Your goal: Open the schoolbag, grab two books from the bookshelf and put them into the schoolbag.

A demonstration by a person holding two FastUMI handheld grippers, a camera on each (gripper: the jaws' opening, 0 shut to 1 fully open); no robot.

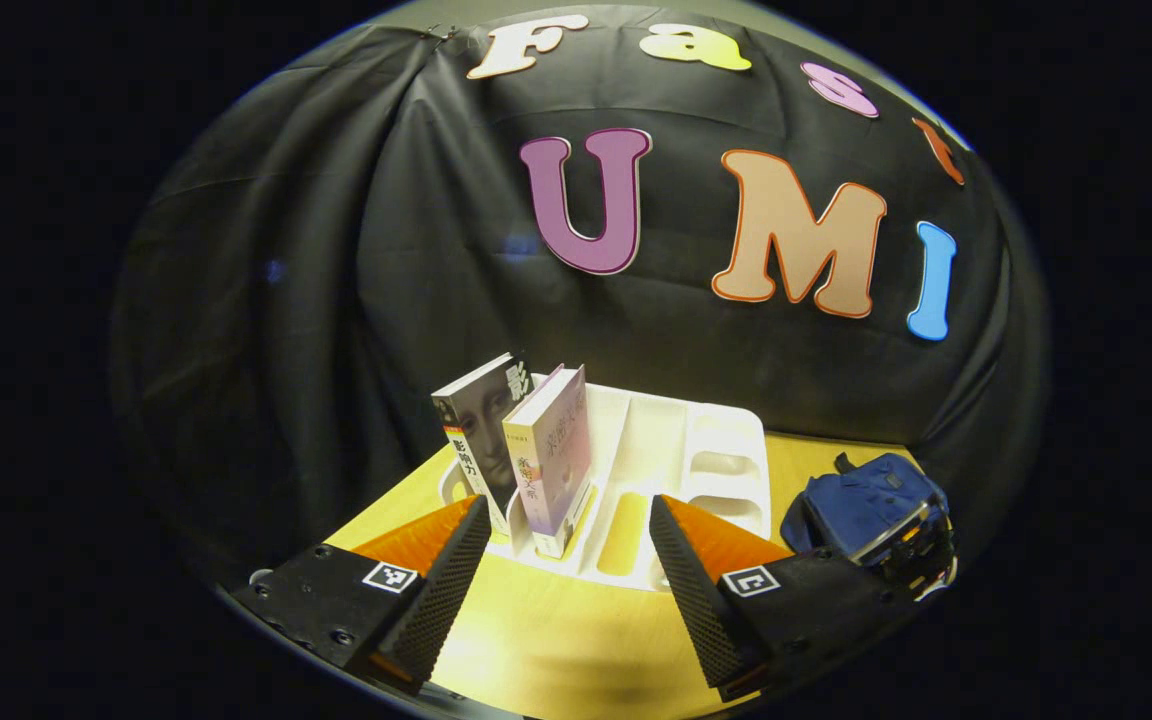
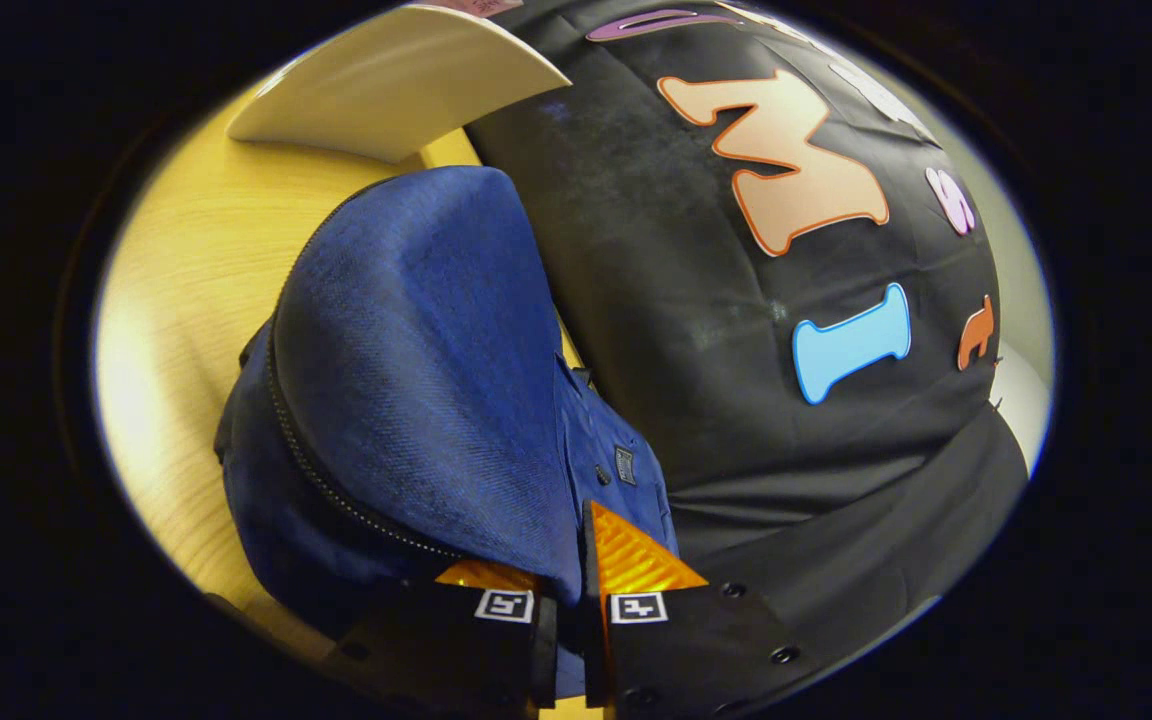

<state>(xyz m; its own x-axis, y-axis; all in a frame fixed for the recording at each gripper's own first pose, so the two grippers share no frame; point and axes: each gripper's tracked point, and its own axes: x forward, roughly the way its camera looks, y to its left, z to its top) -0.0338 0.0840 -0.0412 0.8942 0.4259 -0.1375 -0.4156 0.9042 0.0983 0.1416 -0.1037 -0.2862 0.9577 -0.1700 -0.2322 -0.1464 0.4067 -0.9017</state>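
**Status: bag flap pinched, books not yet taken**

Right gripper [image 2: 568, 585] is clenching on the blue flap of the schoolbag [image 2: 406, 380]; both fingers are pressing the fabric near its lower edge. Zipper line is running along the flap's edge. Whether the main compartment is fully open: cannot tell from the right gripper view. Judgement: opening step is underway, not confirmed complete.

Left gripper [image 1: 571, 560] is released, jaws standing wide apart, nothing between them. It is hovering over the counter [image 1: 536, 640] and pointing at the white bookshelf [image 1: 696, 450].

Task items, as seen in the left gripper view:
- Dark book [image 1: 476, 420]: standing tilted in the rack's left slot.
- Pale book [image 1: 551, 450]: standing upright just beside it, to the right.
- Schoolbag: sitting on the counter to the right of the rack, near the booth wall.

Remaining, approx.: finish opening, pick book no. 1, insert, pick book no. 2, insert. Neither book is in the bag yet.
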